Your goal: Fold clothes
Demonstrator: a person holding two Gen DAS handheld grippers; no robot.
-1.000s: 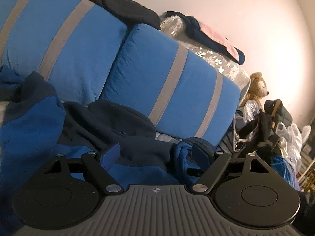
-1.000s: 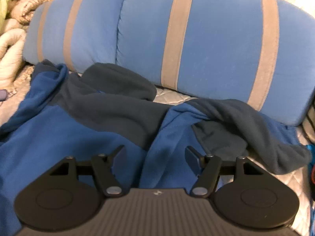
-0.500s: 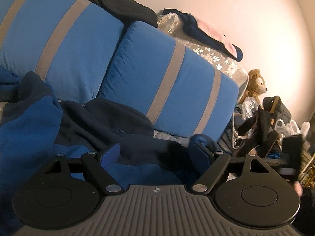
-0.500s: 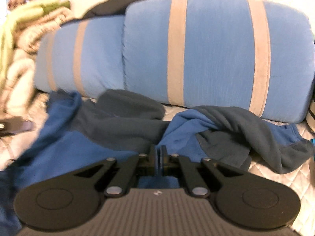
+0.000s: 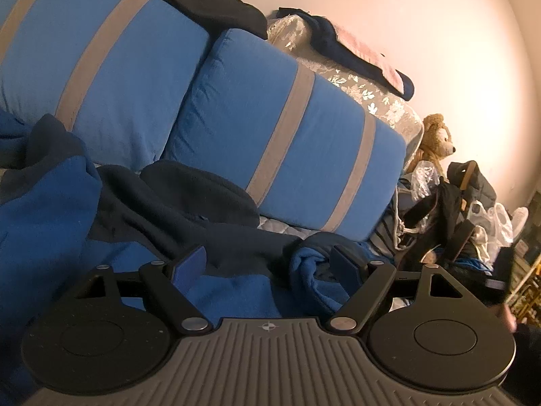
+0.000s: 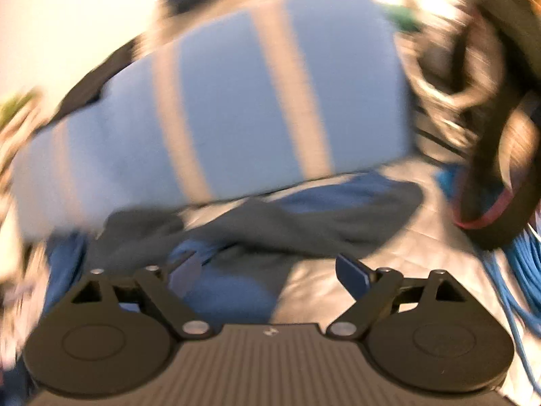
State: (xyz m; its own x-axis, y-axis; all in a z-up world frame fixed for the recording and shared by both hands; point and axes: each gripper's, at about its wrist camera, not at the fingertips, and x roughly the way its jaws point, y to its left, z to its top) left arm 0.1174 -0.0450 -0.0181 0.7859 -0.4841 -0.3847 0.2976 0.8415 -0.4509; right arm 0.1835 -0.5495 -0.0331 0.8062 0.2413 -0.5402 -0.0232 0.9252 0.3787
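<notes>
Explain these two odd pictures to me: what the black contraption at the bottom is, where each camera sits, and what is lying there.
No robot here: a person holds hand-held tongs in each hand, each carrying a wide-angle camera that looks along its two fingers. One picture is from the left tongs, the other from the right tongs. The black discs and arms are the tongs' own mechanism. A blue and dark fleece garment lies crumpled on a quilted bed before blue striped pillows. The left tongs stand open, holding nothing. The right tongs are opening, empty, and that picture is blurred.

No legible txt (frames blurry)
</notes>
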